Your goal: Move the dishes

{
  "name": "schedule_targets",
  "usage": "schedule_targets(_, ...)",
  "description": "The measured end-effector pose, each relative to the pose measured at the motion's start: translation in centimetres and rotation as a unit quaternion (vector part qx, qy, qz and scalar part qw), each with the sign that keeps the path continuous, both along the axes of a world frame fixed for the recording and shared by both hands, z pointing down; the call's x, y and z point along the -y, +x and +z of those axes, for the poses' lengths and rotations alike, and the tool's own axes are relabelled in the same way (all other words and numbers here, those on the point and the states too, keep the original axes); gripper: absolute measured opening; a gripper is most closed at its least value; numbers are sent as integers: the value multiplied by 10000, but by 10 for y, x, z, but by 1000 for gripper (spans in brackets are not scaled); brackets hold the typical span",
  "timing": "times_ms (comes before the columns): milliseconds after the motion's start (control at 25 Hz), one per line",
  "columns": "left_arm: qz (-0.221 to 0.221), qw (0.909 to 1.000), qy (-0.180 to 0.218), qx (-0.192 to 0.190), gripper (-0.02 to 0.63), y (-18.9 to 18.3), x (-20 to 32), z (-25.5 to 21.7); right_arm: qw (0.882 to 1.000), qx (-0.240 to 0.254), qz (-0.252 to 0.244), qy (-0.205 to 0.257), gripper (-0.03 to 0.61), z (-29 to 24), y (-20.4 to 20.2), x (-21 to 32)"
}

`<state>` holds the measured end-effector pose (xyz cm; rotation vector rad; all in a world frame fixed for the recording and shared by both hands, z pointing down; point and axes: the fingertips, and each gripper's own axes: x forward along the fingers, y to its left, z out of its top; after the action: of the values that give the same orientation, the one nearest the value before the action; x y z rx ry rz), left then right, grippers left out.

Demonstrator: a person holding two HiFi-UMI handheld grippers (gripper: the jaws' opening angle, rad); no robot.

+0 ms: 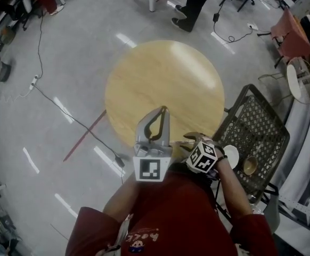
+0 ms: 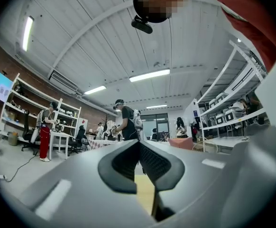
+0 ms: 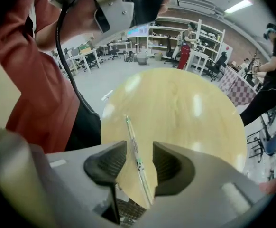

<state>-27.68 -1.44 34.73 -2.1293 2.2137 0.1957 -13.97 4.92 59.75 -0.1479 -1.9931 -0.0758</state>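
Two grippers sit closest to me, just over my operator's red shirt (image 1: 171,217). On the left gripper (image 1: 163,112) the claw is clenched, pads pressed flat together with nothing between them, and it points out roughly level across the room.

On the right gripper (image 3: 139,147) the claw is released, its jaws standing well apart as it tips steeply down over the near rim of the table. A thin pale stick (image 3: 131,137) with a small green mark runs lengthwise through the gap. Neither pad presses on it, and I cannot tell what it is or what carries it.

Beyond the claws lies the round wooden table (image 1: 160,79), its top bare and glossy.

Just beside the table's right edge stands a black mesh rack (image 1: 261,121). The dishes are in it, at its near end: a white plate (image 1: 230,156) and, next to it on the right, a brownish bowl (image 1: 250,165). The right gripper is near the plate but apart from it.

Farther off, a black cable (image 1: 64,108) trails over the grey floor to the left, and a person in dark trousers (image 1: 192,4) stands past the table's far side.
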Motion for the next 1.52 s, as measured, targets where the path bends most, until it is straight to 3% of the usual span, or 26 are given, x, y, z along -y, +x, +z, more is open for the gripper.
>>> schedule_targets(480, -32, 9998, -202, -36, 6, -5, -8, 14, 9947, -871, -482, -259, 160, 45, 12, -10)
schedule_targets(1000, 30, 9998, -189, -57, 6, -1, -6, 19, 9944, -862, -576, -187, 138, 47, 10, -12)
schedule_targets(1360, 91, 9996, -215, -165, 6, 3, -4, 19, 9922, -959, -793, -79, 34, 47, 13, -24)
schedule_targets(1520, 127, 9996, -213, -122, 6, 3, -2, 19, 9928, -908, -783, 60, 23, 47, 12, -25)
